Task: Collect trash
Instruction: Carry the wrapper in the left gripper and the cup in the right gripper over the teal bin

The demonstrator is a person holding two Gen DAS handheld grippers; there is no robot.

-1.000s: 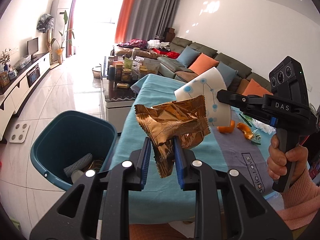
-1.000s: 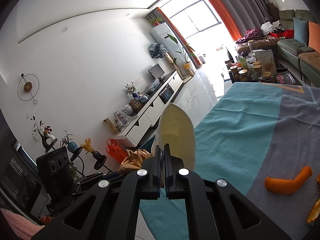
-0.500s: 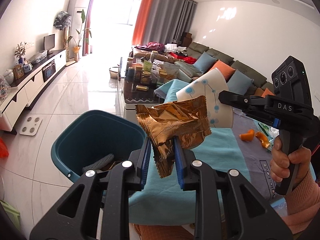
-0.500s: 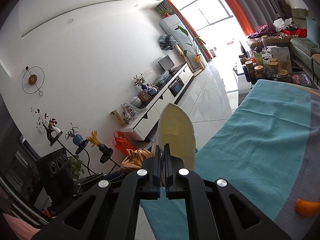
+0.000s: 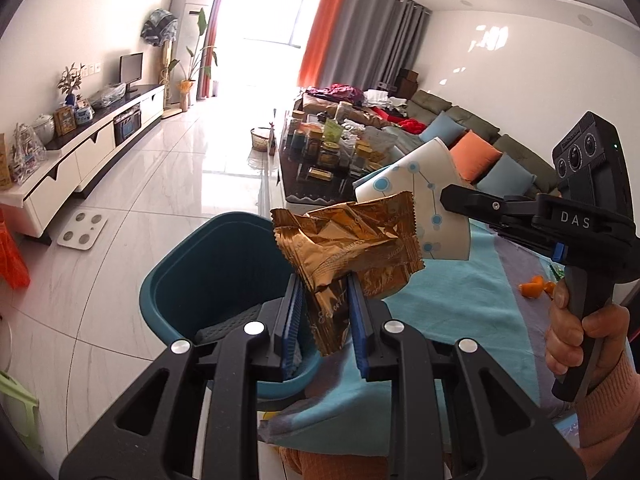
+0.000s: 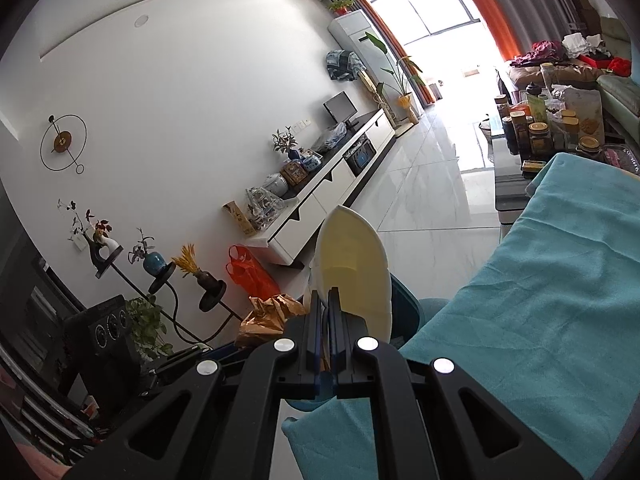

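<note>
A: Left gripper [image 5: 323,300] is clamped on a gold wrapper [image 5: 348,248], dead centre of the left view. Its lower tail hangs down between the blue pads [image 5: 291,320]; the crumpled bulk fans out above them, long axis running lower left to upper right.

B: And behind it?

A: The wrapper covers the near corner of a paper cup [image 5: 420,208], white with blue dots, just right of centre. The right gripper [image 5: 444,196] comes in from the right edge, pinched on the cup's wall. The cup lies tilted, with its wide mouth toward the upper left. From the right view the cup [image 6: 352,272] is flattened, its long axis near upright, and its base is hidden behind the fingers [image 6: 310,320].

B: The bin?

A: A teal bin [image 5: 208,264] sits on the floor, lower centre-left in the left view, directly behind and below the wrapper. Its near rim is cut off by the gripper body. Something dark and ribbed lies inside; I can't make out what.

B: Anything else?

A: Orange peel [image 5: 534,286] lies on the teal tablecloth [image 5: 460,304] at the right, partly hidden by the hand [image 5: 580,336].
</note>
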